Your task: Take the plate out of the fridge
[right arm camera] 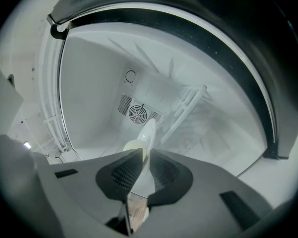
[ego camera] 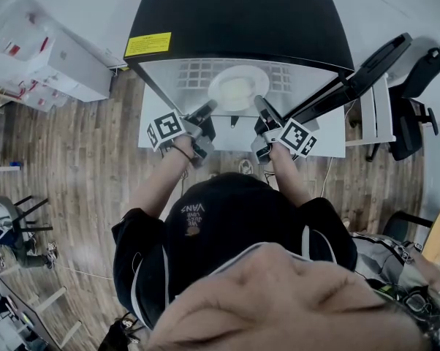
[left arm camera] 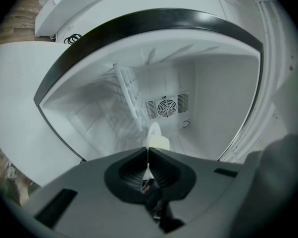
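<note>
A white plate (ego camera: pixel 238 88) with something pale yellow on it sits inside the open fridge (ego camera: pixel 227 20). In the head view my left gripper (ego camera: pixel 211 107) meets the plate's near left rim and my right gripper (ego camera: pixel 259 102) meets its near right rim. The left gripper view shows the plate (left arm camera: pixel 154 137) edge-on, and the left gripper (left arm camera: pixel 148 150) is shut on its thin rim. From the right gripper view the plate (right arm camera: pixel 145 138) also appears edge-on, running down between the jaws. There the right gripper (right arm camera: pixel 143 152) is shut on the rim.
The fridge's back wall has a round fan vent (left arm camera: pixel 167 106), and a white wire rack (left arm camera: pixel 126 90) is beside the plate. The fridge door (ego camera: pixel 355 79) stands open at the right. A white cabinet (ego camera: pixel 52 57) is at the left and an office chair (ego camera: pixel 417 108) at the right.
</note>
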